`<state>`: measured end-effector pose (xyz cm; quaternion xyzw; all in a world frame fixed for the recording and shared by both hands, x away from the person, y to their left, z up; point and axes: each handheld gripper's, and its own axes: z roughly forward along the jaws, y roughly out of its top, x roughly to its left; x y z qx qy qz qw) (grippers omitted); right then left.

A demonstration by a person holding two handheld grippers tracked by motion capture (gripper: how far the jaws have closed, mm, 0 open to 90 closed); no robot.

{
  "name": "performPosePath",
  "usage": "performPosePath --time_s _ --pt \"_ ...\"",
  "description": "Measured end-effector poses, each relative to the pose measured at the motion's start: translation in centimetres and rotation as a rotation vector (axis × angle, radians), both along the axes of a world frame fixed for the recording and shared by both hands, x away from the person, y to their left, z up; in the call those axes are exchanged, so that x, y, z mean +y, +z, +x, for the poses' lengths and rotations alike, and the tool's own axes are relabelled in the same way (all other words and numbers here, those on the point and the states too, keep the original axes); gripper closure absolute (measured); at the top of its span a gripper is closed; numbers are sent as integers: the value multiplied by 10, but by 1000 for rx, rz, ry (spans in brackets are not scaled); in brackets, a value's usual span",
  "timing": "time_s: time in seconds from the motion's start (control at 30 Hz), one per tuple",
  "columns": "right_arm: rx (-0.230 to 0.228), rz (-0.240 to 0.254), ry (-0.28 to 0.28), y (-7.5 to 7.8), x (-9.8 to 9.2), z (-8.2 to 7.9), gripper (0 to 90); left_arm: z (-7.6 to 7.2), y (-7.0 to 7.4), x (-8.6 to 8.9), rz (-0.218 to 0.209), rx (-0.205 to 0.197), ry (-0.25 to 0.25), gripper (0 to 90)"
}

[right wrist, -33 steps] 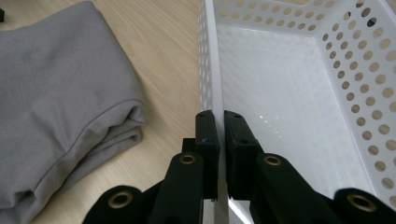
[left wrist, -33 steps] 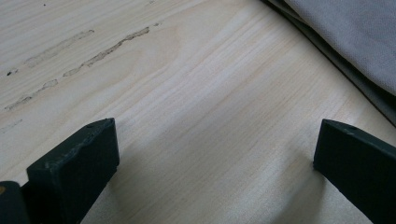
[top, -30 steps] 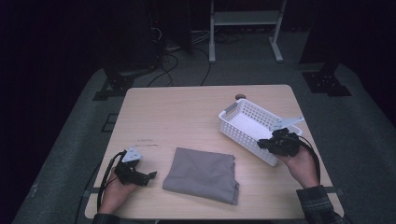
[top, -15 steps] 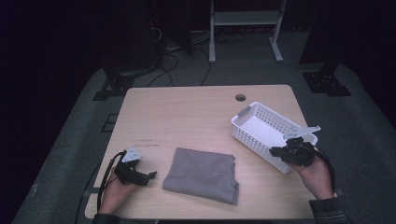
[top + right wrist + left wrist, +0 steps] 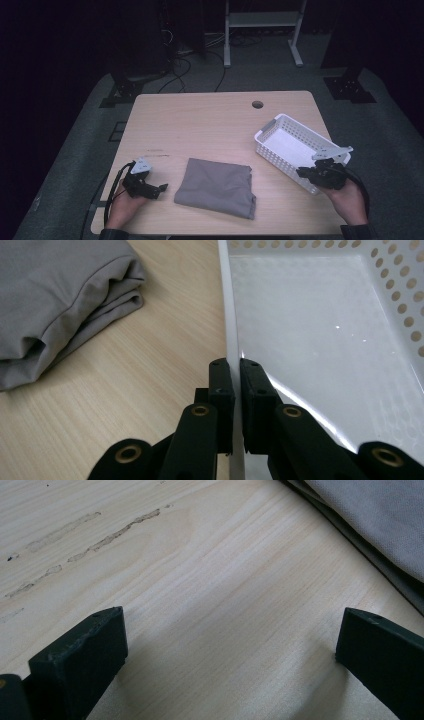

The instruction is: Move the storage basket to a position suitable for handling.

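Folded grey cloth [image 5: 216, 187] lies flat near my edge of wooden table [image 5: 200, 125], apart from everything else; folds stacked, edges rounded. Round cable hole [image 5: 257, 104] sits near table's far edge. Faint scuff marks [image 5: 154, 153] on tabletop beside cloth. Beyond table: grey floor mat [image 5: 80, 150], white metal stand [image 5: 262, 27], loose black cables [image 5: 187, 65] trailing on dark floor.

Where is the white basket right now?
In the high view the basket sits at the table's right edge, right of the folded grey cloth, with the right tool clamped on its near wall.
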<state>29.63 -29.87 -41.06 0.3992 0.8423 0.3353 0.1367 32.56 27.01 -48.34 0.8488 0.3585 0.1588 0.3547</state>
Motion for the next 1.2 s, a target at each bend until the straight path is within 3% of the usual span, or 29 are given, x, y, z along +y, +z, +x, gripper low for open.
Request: performPosePath --time_s 0.37,0.6,0.8,1.2 --pt "13 -3 9 -5 1 0 809 0 0 0 0 0 0 0" --pt "-20 -7 10 -1 5 1 603 0 0 0 0 0 0 0" --pt "-51 18 27 5 11 4 426 0 0 0 0 0 0 0" --pt "-57 33 61 10 29 16 226 0 0 0 0 0 0 0"
